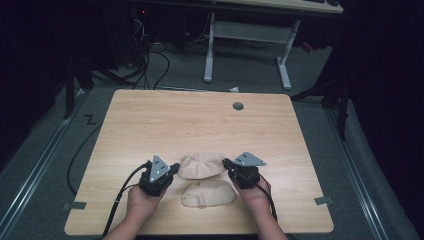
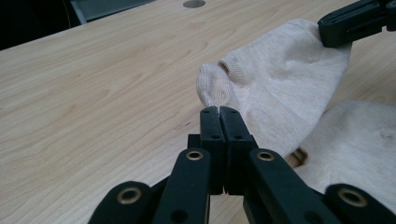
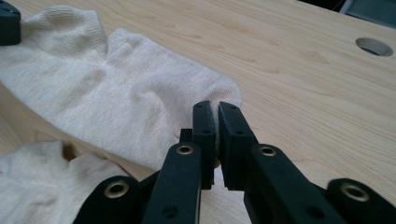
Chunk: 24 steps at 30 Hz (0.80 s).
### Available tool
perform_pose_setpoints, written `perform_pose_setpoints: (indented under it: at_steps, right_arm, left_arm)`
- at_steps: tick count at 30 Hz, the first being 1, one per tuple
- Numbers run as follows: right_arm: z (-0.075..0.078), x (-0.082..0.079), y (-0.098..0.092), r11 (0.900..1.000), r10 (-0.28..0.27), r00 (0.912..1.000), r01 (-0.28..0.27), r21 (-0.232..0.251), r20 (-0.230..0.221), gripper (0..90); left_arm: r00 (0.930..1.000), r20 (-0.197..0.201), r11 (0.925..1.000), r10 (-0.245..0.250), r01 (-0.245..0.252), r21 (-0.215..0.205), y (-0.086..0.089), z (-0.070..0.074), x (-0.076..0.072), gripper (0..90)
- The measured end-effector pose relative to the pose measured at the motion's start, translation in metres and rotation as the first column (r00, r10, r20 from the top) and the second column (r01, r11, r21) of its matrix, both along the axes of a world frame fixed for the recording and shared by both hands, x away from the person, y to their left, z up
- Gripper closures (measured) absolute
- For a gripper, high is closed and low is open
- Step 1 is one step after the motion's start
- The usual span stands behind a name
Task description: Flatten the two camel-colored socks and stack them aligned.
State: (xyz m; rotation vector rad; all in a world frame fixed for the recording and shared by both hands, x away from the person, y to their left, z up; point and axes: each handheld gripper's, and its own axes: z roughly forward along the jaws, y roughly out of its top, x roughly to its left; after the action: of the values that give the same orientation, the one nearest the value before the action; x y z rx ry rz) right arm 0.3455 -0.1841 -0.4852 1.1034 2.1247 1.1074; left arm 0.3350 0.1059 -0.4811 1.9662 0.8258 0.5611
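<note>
Both grippers are pinching opposite ends of the farther sock (image 1: 201, 165), near the table's (image 1: 150, 120) front edge. The left gripper (image 2: 219, 110) has just a sliver of cuff, jaws pressed tight; the right gripper (image 3: 215, 108) is clamped on the toe end. That thin left bite could slip if they pull it taut, or it'll drag the second sock (image 1: 208, 194) just under it.

Socks (image 1: 202, 165) beige; table (image 1: 165, 120) light woodgrain; hand-held grippers black.

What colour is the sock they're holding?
Plain cream-beige sock, no pattern; clearest in the right gripper view.
</note>
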Motion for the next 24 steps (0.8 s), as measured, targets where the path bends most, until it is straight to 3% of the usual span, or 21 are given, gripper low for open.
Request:
perform_pose_setpoints:
  at_steps: [12, 18, 24]
  right_arm:
    - [0.006, -0.025, -0.006, 1.0, 0.028, 0.9993, -0.028, 0.004, 0.023, 86.0]
    - [0.006, -0.038, -0.012, 0.999, 0.043, 0.9989, -0.043, -0.01, 0.017, 86.0]
    - [-0.003, -0.058, -0.024, 0.998, 0.06, 0.9981, -0.06, -0.036, -0.015, 86.0]
  left_arm:
    - [0.9993, 0.008, 0.9993, -0.035, 0.035, 0.01, 0.002, 0.006, -0.02, 89.2]
    - [0.9982, -0.022, 0.9985, -0.055, 0.055, 0.004, -0.001, 0.006, -0.032, 89.2]
    - [0.9935, -0.058, 0.9928, -0.098, 0.102, 0.064, -0.014, -0.006, -0.047, 89.2]
